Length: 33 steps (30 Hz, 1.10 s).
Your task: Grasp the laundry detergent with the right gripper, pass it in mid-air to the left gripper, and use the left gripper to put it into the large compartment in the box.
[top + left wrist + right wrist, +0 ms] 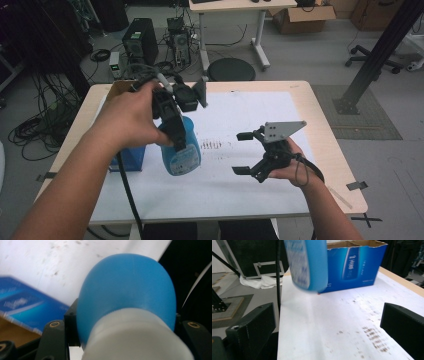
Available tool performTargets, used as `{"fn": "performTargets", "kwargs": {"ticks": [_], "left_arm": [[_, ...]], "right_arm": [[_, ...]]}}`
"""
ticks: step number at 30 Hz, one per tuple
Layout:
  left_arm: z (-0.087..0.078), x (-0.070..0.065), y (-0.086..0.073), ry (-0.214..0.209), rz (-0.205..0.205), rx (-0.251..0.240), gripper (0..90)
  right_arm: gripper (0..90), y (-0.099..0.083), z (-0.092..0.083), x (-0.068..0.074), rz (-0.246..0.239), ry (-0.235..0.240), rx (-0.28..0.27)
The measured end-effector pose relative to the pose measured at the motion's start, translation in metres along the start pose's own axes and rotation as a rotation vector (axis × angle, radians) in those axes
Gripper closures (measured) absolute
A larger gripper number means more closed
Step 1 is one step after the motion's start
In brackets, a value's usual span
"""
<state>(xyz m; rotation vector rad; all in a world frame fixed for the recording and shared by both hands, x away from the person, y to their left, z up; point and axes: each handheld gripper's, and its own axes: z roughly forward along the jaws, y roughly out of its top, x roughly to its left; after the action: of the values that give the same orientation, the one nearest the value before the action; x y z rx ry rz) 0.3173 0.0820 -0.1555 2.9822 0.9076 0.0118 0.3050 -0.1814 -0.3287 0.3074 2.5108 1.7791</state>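
Bottle [181,150]: hanging blue and rounded, pale label showing (white neck seen in the left gripper view)
Left gripper [172,131]: clamping the bottle
Right gripper [246,152]: gaping wide, holding nothing

Bare white sheet [240,170] mid-table, blue carton [131,159] blocking left, raised bottle [181,150] beside it

The bottle [180,147] at the centre left of the high view was bright blue with a pale label of small print and a white cap. The box [355,266] at the upper right of the right gripper view was deep blue with a lighter blue stripe and brown cardboard inside. The white sheet [240,180] on the tan table [345,175] carried dark brown speckles, and both grippers, left [172,127] and right [243,152], were black.
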Motion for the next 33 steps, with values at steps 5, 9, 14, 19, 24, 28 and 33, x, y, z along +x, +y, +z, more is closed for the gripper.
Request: {"fn": "performTargets", "kwargs": {"ticks": [5,9,14,19,24,28,33], "left_arm": [[-0.022,0.026,-0.009,-0.013,-0.26,-0.058,38.7],[-0.037,0.046,-0.018,0.003,-0.381,-0.07,38.7],[-0.049,0.065,-0.028,0.019,-0.479,-0.07,38.6],[-0.061,0.081,-0.043,0.015,-0.572,-0.09,38.6],[-0.069,0.101,-0.06,0.001,-0.648,-0.099,38.6],[-0.073,0.115,-0.07,0.028,-0.72,-0.08,38.6],[-0.076,0.131,-0.079,0.054,-0.799,-0.049,38.6]], "right_arm": [[0.1,-0.001,-0.02,-0.003,-0.012,-0.045,0.022],[0.2,-0.002,-0.03,-0.005,-0.032,-0.084,0.056],[0.3,0.001,-0.04,-0.011,-0.029,-0.129,0.112],[0.4,0.007,-0.047,-0.017,-0.021,-0.145,0.172],[0.6,0.011,-0.05,-0.021,-0.044,-0.169,0.227],[0.6,0.015,-0.054,-0.022,-0.052,-0.174,0.244],[0.6,0.018,-0.058,-0.022,-0.057,-0.187,0.267]]}}
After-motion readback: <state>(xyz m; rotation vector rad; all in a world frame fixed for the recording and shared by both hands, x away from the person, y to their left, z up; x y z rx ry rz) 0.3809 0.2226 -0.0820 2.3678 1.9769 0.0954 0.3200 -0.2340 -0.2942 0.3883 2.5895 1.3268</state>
